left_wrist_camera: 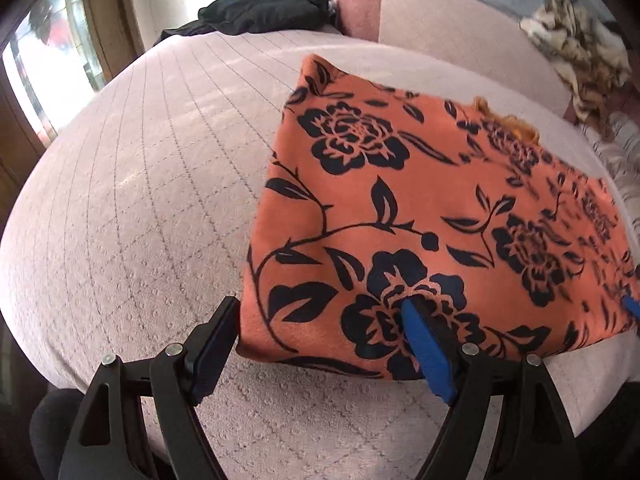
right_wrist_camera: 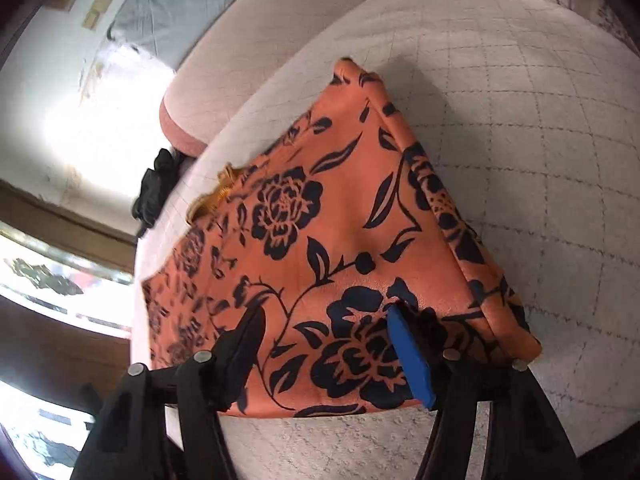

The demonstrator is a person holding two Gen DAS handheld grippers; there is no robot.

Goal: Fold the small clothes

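Note:
An orange garment with a black flower print (left_wrist_camera: 420, 216) lies folded flat on the pale quilted bed (left_wrist_camera: 140, 200). My left gripper (left_wrist_camera: 320, 308) is open over its near left corner, with one finger off the cloth and the blue-padded finger (left_wrist_camera: 424, 344) over it. The garment also shows in the right wrist view (right_wrist_camera: 340, 240). My right gripper (right_wrist_camera: 324, 312) is open above its near edge, both fingers over the cloth. A blue fingertip (left_wrist_camera: 632, 306) of the right gripper shows at the garment's right edge.
A black garment (left_wrist_camera: 264, 10) lies at the far edge of the bed. A pink bolster (left_wrist_camera: 360, 4) and a patterned blanket (left_wrist_camera: 580, 52) sit at the back right. A window is on the left. The bed's near edge is just below the grippers.

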